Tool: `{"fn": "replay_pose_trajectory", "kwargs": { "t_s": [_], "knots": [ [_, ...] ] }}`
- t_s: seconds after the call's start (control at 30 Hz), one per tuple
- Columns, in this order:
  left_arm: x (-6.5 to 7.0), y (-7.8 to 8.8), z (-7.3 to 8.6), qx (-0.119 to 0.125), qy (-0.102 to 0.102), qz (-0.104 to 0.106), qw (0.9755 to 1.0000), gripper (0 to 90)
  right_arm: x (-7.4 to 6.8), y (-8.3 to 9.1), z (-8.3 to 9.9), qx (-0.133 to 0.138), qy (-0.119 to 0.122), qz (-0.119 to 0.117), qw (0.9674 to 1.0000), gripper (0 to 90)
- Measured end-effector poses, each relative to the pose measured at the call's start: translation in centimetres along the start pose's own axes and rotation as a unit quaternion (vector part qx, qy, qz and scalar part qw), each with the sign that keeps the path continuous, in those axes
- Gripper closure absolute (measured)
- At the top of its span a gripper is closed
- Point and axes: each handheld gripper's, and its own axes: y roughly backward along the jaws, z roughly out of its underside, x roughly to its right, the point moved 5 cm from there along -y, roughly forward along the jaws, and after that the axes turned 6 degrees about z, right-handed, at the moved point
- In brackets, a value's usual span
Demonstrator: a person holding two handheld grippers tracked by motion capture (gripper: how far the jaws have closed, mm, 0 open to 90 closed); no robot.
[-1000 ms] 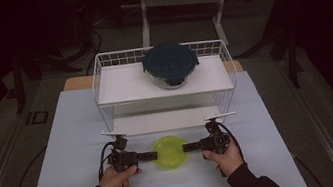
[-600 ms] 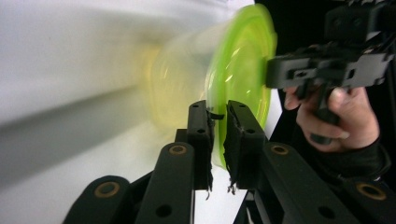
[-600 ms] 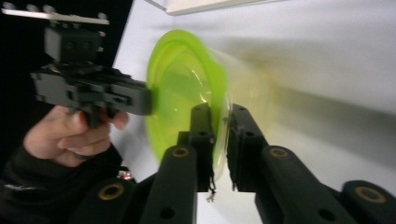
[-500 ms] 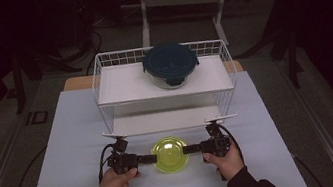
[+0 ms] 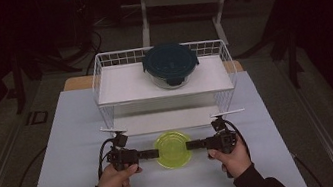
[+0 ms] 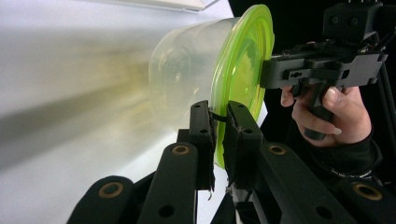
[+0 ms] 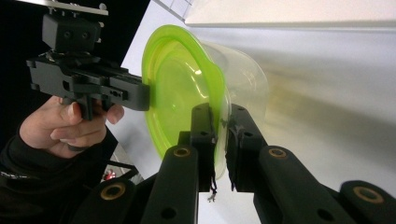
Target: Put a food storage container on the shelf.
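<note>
since the earlier frame, the green-lidded container (image 5: 173, 149) has been raised a little off the tabletop (image 5: 60, 140) and is carried slightly nearer, with both hands lifted along with it. the jaws of both grippers have just been closing onto its lid rim. the left hand-held gripper (image 5: 152, 153) is clamped on the left edge of the rim, the lid pinched between its pads, as is seen in the left gripper view (image 6: 218, 140). the right hand-held gripper (image 5: 191, 145) is likewise closed on the right edge (image 7: 220, 140). the container is held between them, near the front of the wire rack (image 5: 105, 103), whose upper shelf bears a dark-lidded bowl (image 5: 170, 64) at the far side. the grasp and the lift appear done; what seems left is the carrying of the container to the rack, probably onto a shelf, and its release there.
</note>
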Motion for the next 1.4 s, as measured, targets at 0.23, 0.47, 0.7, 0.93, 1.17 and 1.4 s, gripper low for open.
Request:
{"fn": "replay_pose_trajectory", "kwargs": {
  "t_s": [0.23, 0.47, 0.7, 0.93, 1.17, 1.4],
  "knots": [
    [2.2, 0.6, -1.0, 0.005, -0.034, -0.005, 0.9994, 81.7, -1.3, 1.8, -0.8, 0.016, 0.013, 0.002, 0.9998, 82.2],
    [4.0, 1.6, -1.8, 0.016, -0.054, 0.004, 0.9984, 81.8, -3.1, 3.2, -1.7, 0.031, 0.028, 0.004, 0.9991, 82.1],
    [6.1, 2.8, -3.2, 0.028, -0.071, 0.011, 0.997, 82.0, -4.7, 4.7, -3.0, 0.047, 0.039, -0.001, 0.9981, 82.2],
    [8.7, 3.9, -5.2, 0.037, -0.096, 0.011, 0.9946, 82.2, -6.5, 6.5, -5.0, 0.064, 0.054, -0.002, 0.9965, 82.1],
    [11.1, 4.7, -7.5, 0.045, -0.117, 0.007, 0.9921, 82.2, -8.0, 8.3, -7.2, 0.085, 0.064, 0.002, 0.9944, 82.0],
    [12.8, 5.5, -9.6, 0.053, -0.138, 0.003, 0.989, 82.3, -9.2, 9.6, -9.4, 0.101, 0.076, 0.01, 0.9919, 81.9]
  ]
}}
